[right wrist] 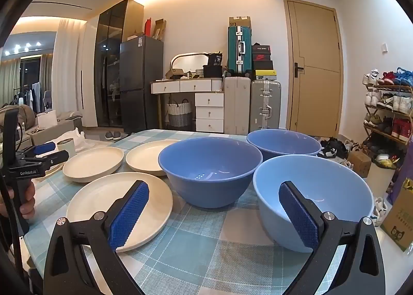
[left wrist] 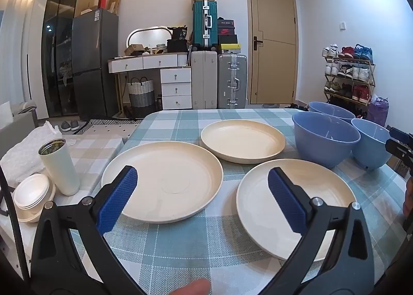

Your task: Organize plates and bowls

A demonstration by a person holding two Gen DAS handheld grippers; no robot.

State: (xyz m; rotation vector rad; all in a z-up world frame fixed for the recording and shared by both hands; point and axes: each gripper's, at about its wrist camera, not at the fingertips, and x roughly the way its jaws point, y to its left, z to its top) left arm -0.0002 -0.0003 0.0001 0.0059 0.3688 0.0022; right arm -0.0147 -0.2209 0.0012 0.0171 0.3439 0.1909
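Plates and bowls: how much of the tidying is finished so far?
Nothing looks done. Three plates lie apart on the table, and three bowls stand unstacked. Nothing is in hand: the left gripper and right gripper are open. All the stacking is left.

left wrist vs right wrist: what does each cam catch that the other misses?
Left wrist only: a stack of small white bowls beside the white tumbler, which stands in full view, and the left gripper open over the plates.

Right wrist only: a hand holding the left gripper's handle, a cardboard box right of the table, and the right gripper open.

Both: three cream plates and three blue bowls on the checked tablecloth.
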